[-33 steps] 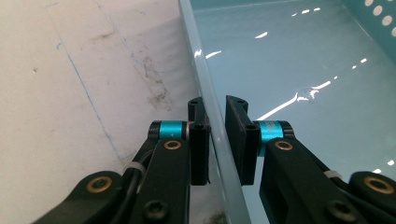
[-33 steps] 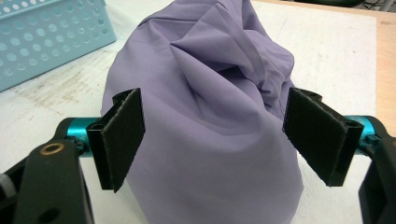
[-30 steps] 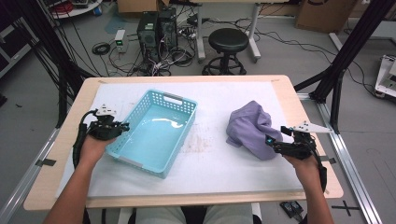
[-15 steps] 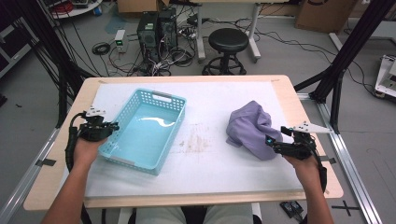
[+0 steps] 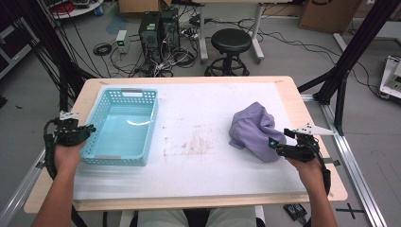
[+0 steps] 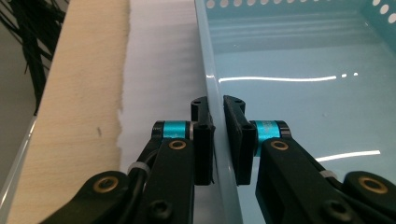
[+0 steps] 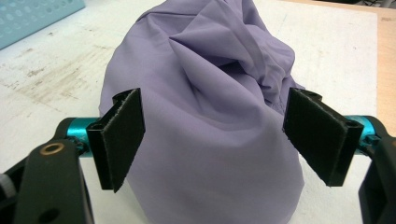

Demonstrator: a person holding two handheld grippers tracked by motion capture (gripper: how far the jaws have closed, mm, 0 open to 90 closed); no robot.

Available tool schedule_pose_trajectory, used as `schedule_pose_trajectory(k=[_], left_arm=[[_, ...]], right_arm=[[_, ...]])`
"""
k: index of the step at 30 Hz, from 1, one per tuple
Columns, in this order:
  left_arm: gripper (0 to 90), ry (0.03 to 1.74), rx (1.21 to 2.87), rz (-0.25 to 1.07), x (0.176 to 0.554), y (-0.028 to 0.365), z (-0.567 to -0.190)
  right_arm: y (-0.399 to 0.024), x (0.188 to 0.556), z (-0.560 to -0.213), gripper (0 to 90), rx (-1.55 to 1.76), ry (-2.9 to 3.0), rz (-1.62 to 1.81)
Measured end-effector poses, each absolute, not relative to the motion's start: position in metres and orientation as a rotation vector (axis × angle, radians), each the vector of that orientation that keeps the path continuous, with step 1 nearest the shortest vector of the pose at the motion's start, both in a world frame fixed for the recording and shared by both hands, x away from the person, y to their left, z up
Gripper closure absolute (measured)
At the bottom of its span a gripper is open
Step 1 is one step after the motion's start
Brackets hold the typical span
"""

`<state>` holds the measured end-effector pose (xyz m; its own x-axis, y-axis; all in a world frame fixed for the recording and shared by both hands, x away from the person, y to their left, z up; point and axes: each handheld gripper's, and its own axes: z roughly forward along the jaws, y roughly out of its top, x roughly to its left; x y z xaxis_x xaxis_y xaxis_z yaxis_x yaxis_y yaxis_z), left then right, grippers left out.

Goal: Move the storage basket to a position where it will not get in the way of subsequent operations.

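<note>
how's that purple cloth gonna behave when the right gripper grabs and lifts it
The purple cloth lies in a soft heap of folds, so it will probably sag and drape, not keep its shape. It looks thin, likely light. The right gripper stands open around it; closing there may pinch just a few layers, so the rest could trail on the table.

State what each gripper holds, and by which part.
Left gripper pinches the basket by its side rim. Right gripper holds nothing; its open jaws flank the cloth.
</note>
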<state>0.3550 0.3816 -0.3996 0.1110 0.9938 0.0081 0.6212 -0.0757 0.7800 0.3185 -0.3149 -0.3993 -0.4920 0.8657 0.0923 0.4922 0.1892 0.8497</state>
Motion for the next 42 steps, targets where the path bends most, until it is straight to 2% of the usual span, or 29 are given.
schedule_pose_trajectory(k=[2,3,4,8,9,10,12,13,15,29,40,42], left_arm=[[81.3,1.560,1.760,0.751,0.353,0.386,-0.401],[68.9,1.495,1.768,0.674,0.350,0.388,-0.405],[64.5,1.495,1.768,0.674,0.350,0.388,-0.405],[62.9,1.460,1.803,0.655,0.341,0.390,-0.409],[67.7,1.468,1.814,0.640,0.340,0.390,-0.410],[67.7,1.498,1.814,0.624,0.339,0.392,-0.410],[81.4,1.540,1.770,0.625,0.338,0.396,-0.408],[83.8,1.567,1.753,0.631,0.338,0.398,-0.408],[84.4,1.612,1.720,0.679,0.338,0.401,-0.409],[84.7,1.744,1.592,0.777,0.330,0.422,-0.411],[84.3,1.758,1.586,0.802,0.332,0.434,-0.411],[81.7,1.721,1.592,0.803,0.332,0.435,-0.411]], right_arm=[[-0.315,0.318,-0.399,21.0,1.273,2.061,1.229],[-0.315,0.318,-0.399,21.0,1.271,2.060,1.229],[-0.315,0.318,-0.399,21.0,1.271,2.060,1.229],[-0.316,0.318,-0.399,21.0,1.274,2.058,1.228],[-0.314,0.318,-0.400,21.0,1.269,2.062,1.227],[-0.314,0.318,-0.400,21.0,1.269,2.062,1.227],[-0.312,0.319,-0.400,21.0,1.265,2.068,1.226],[-0.311,0.319,-0.400,21.0,1.265,2.072,1.225],[-0.310,0.320,-0.400,21.0,1.260,2.073,1.224],[-0.314,0.319,-0.400,21.0,1.267,2.066,1.224],[-0.311,0.319,-0.401,21.0,1.255,2.077,1.230],[-0.311,0.319,-0.401,21.0,1.254,2.079,1.230]])
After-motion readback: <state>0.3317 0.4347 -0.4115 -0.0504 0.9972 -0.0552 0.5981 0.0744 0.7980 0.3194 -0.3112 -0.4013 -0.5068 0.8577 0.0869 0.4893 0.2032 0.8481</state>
